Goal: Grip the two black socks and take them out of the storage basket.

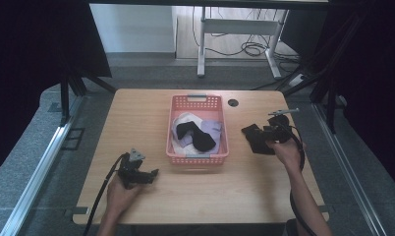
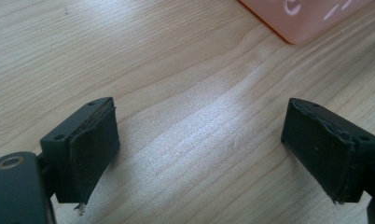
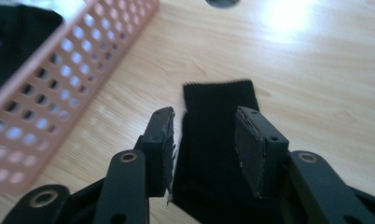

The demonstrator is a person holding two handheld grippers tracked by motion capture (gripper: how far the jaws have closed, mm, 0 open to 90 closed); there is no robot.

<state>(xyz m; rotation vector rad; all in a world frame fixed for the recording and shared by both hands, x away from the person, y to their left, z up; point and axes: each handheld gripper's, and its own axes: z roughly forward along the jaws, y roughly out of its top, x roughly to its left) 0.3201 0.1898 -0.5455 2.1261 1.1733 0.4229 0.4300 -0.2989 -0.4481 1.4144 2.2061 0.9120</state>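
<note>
A black sock (image 1: 254, 139) lies flat on the wooden table to the right of a pink basket (image 1: 197, 159). My right gripper (image 1: 267, 132) sits low over it. In the right gripper view the sock (image 3: 218, 98) stretches away between the jaws of the right gripper (image 3: 206, 126), which stand apart without pressing on it. The basket holds another black sock (image 1: 198, 136) on top of white and lavender cloth. My left gripper (image 1: 154, 173) rests near the table's front left. In its own view the left gripper (image 2: 202, 149) is wide open over bare wood.
The basket's perforated wall (image 3: 59, 84) runs close along the left of the right gripper, and a corner of the basket (image 2: 307, 18) shows ahead of the left one. A round cable hole (image 1: 233, 103) is in the table behind the basket. Black curtains and metal rails flank the table.
</note>
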